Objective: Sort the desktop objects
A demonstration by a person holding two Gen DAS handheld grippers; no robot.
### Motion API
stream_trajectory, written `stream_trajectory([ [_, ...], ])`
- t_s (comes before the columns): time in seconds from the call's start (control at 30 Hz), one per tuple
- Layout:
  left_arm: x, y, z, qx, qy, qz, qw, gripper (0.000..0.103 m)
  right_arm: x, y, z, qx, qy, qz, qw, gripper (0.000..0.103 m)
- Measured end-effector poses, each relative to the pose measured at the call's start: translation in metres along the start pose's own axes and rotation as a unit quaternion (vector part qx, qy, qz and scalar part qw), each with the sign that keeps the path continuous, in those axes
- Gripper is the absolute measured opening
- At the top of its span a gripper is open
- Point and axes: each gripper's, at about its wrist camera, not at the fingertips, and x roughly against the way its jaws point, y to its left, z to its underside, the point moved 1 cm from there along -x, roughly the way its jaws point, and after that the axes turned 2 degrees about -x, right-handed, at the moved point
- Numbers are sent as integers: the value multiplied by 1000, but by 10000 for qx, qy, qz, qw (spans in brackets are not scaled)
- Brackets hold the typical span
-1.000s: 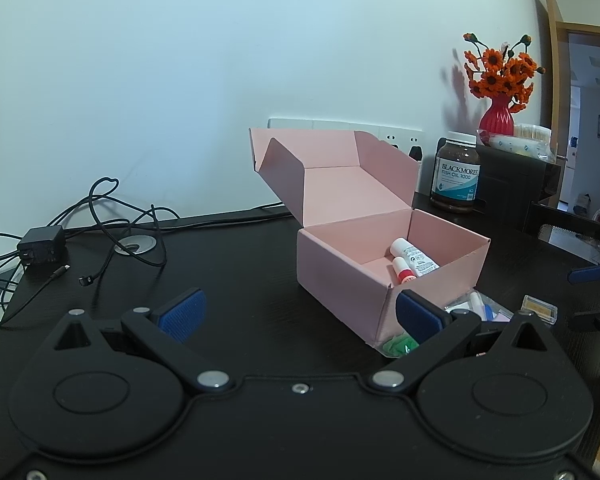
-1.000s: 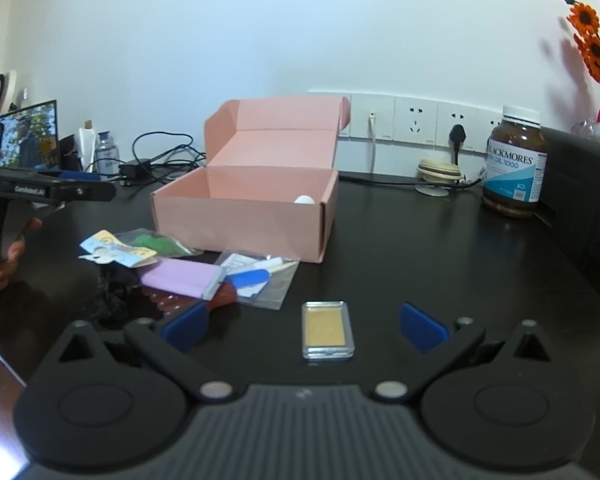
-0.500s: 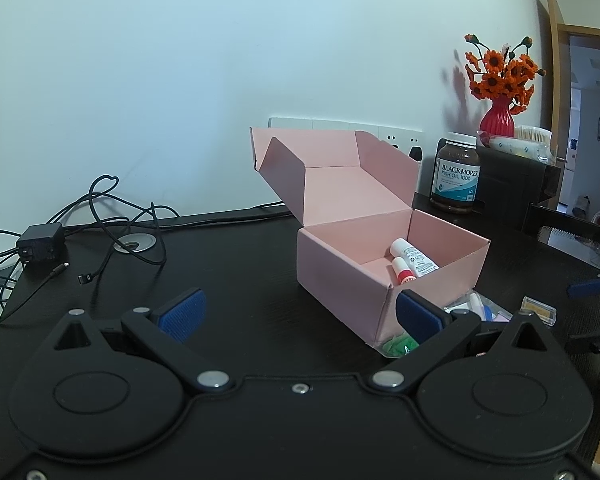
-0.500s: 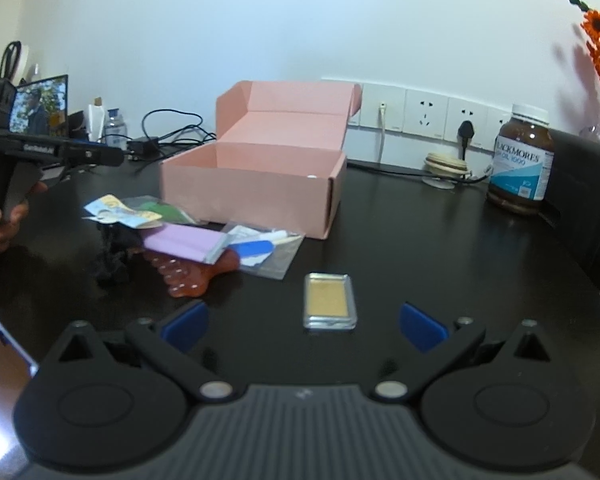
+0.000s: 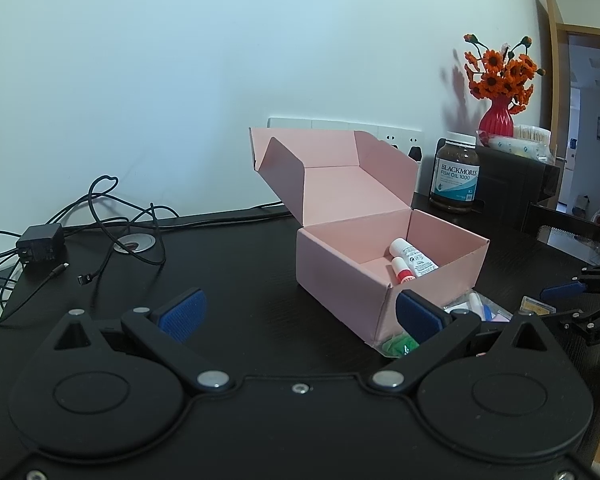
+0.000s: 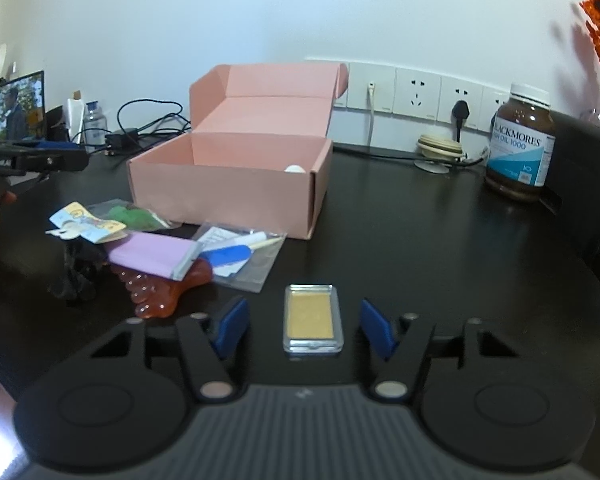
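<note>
Right gripper [image 6: 302,326]: jaws spread, straddling small clear flat case with gold insert [image 6: 312,319] on black desk [image 6: 420,248]. Left gripper [image 5: 298,314]: jaws spread, empty, near open pink cardboard box [image 5: 340,280].

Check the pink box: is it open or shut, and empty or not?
Open and not empty: the pink box has its lid flap standing up behind it, and two white tubes lie inside.

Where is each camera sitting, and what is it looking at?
Left wrist: sits on the left gripper, low over the black desk, facing the open pink box; its own two blue-padded fingers show.
Right wrist: sits on the right gripper, facing the small clear case between its open fingers; the person's other hand shows at far left.
Both see the pink box and the fish oil jar.
</note>
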Motion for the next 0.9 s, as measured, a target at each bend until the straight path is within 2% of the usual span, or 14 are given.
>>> stream_trajectory([
  [0.07,0,0,0,6,-1,-1,10000,103,-1,-1,-1,-22,19,-29,10000,60],
  [0.2,0,0,0,-1,-2,2,10000,103,-3,-3,-3,-31,51,-92,9999,51],
  [0.37,0,0,-1,36,-2,1,10000,103,-7,-6,-7,-66,118,-94,9999,49],
  [0.57,0,-1,-1,21,-7,4,10000,103,-10,-7,-10,-90,134,-61,9999,31],
  [0.9,0,0,-1,28,-5,14,10000,103,-9,-8,-10,-184,24,53,9998,30],
])
